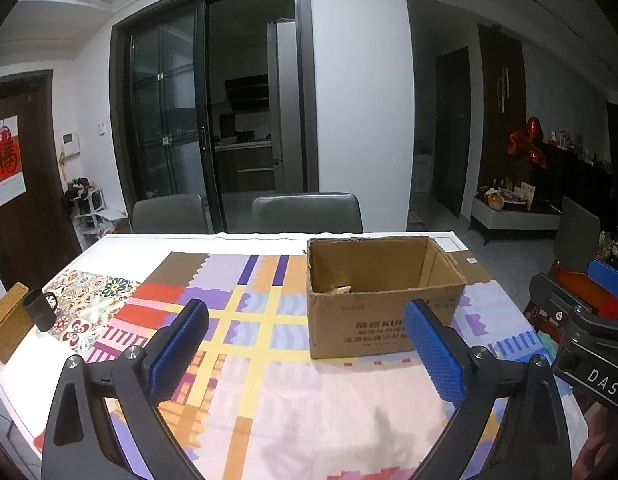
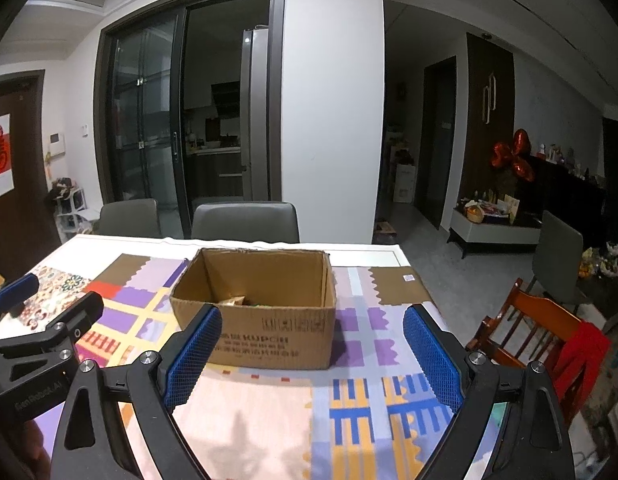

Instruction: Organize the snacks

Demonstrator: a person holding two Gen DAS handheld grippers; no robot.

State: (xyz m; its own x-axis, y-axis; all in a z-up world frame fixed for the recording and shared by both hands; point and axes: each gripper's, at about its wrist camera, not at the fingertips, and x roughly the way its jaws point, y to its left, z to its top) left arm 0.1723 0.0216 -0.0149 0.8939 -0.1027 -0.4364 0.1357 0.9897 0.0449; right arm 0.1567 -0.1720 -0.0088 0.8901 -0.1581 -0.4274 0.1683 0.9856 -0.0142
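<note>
An open cardboard box (image 1: 383,320) stands on the patterned tablecloth; it also shows in the right wrist view (image 2: 269,340). Snack packets (image 2: 239,301) lie at its bottom, mostly hidden by the front wall; one shows in the left wrist view (image 1: 341,290). My left gripper (image 1: 309,344) is open and empty, in front of the box and to its left. My right gripper (image 2: 313,354) is open and empty, directly in front of the box. Each gripper appears at the edge of the other's view.
A dark mug (image 1: 39,308) and a woven box (image 1: 7,326) sit at the table's left edge. Two grey chairs (image 1: 307,212) stand behind the table. A wooden chair with a red cloth (image 2: 549,336) stands at the right.
</note>
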